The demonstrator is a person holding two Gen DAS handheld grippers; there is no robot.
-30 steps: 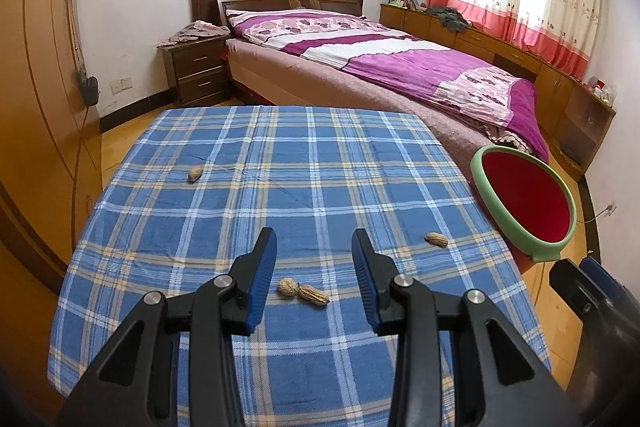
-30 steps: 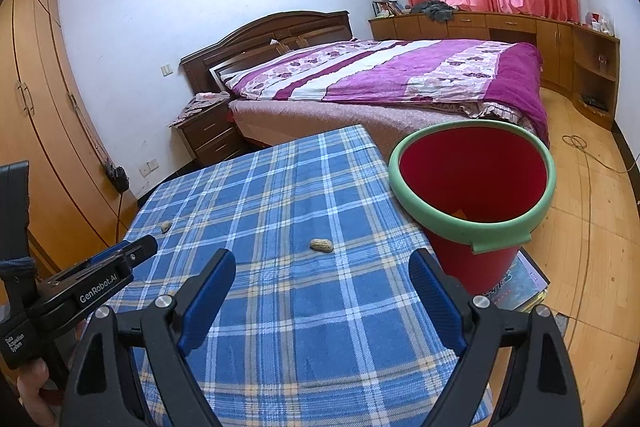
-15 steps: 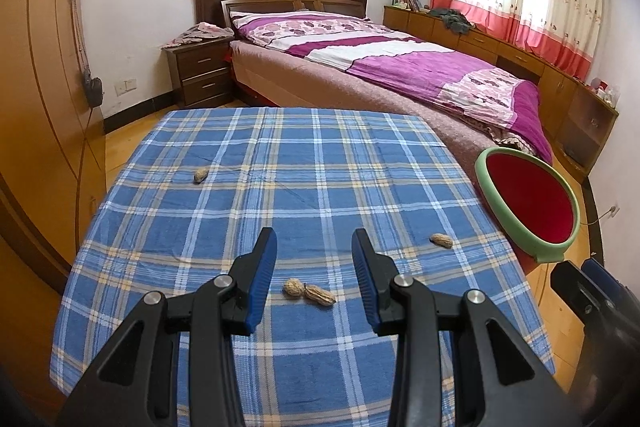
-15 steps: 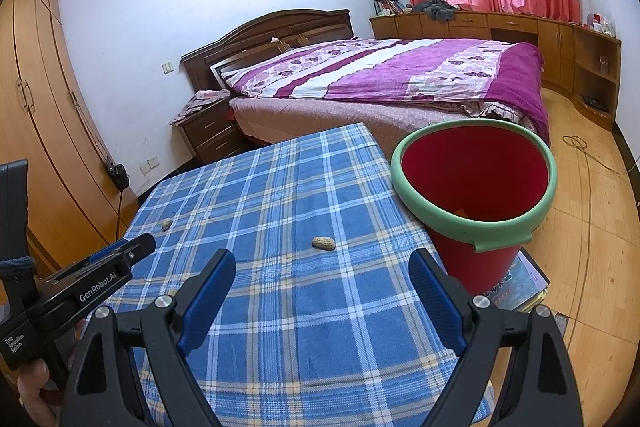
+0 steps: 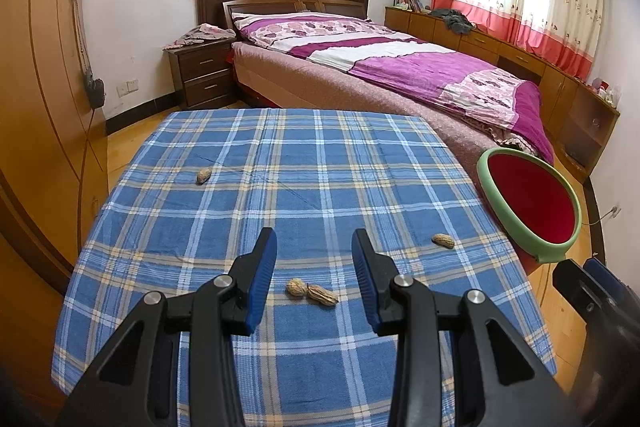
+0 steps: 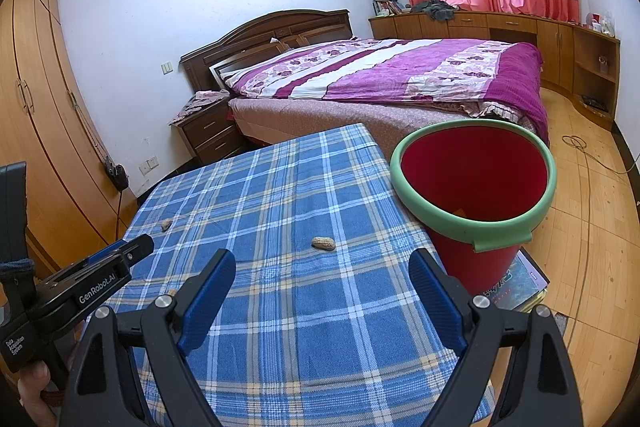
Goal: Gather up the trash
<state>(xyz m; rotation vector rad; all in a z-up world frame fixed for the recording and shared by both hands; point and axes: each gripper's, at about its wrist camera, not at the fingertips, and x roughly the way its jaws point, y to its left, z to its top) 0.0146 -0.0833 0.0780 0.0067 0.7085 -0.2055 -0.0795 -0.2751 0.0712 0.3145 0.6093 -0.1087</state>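
Two peanut shells (image 5: 312, 293) lie touching on the blue plaid tablecloth (image 5: 304, 187), right between the fingers of my left gripper (image 5: 314, 239). That gripper is open and hovers just above them. A third shell (image 5: 443, 241) lies near the cloth's right edge, and another shell (image 5: 203, 175) sits far left. In the right wrist view, my right gripper (image 6: 323, 269) stands wide open and empty over the cloth, just short of the right-edge shell (image 6: 323, 243). The red bucket (image 6: 476, 179) with a green rim stands beside the table on the right.
The bucket (image 5: 532, 199) sits on a stack of books (image 6: 516, 285) on the wooden floor. A bed (image 5: 400, 75) runs behind the table, a nightstand (image 5: 202, 75) beside it. Wardrobe doors (image 6: 36, 131) line the left. A hand holds the left gripper (image 6: 100, 275).
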